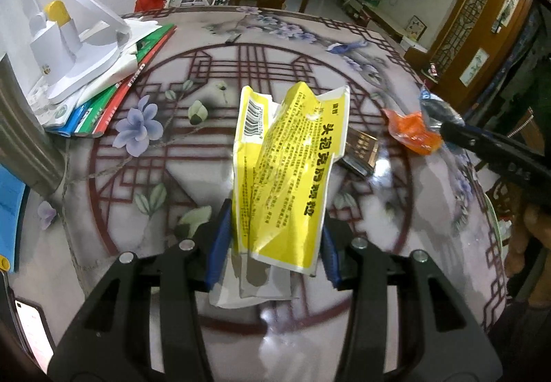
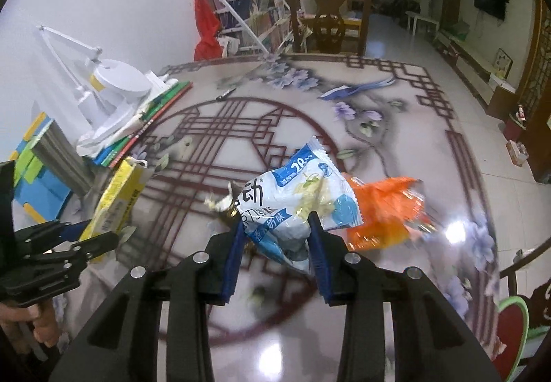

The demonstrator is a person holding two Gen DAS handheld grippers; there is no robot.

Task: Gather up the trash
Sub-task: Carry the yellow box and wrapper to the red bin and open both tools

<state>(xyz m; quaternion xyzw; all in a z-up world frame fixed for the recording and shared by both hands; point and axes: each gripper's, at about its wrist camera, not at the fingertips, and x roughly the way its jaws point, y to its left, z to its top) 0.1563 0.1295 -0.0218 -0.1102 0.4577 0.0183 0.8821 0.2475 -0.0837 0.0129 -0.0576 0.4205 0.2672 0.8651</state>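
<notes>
Round table [image 1: 103, 209] with printed lattice and flowers is filling both views | left gripper [image 1: 275, 240] is clamping yellow packet [image 1: 286, 168] above tabletop | right gripper [image 2: 275, 251] is clenching blue-white wrapper [image 2: 296, 199], with orange wrapper [image 2: 385, 209] bunched against it, over the table's right side

Yellow packet [image 1: 279, 172] in left gripper [image 1: 273, 240]

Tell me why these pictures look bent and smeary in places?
Both views are fisheye, so the table edge and walls bow. Left wrist view: the yellow packet is sharp. Right wrist view: the orange wrapper is motion-blurred; glare spots shine on the glossy tabletop.
</notes>
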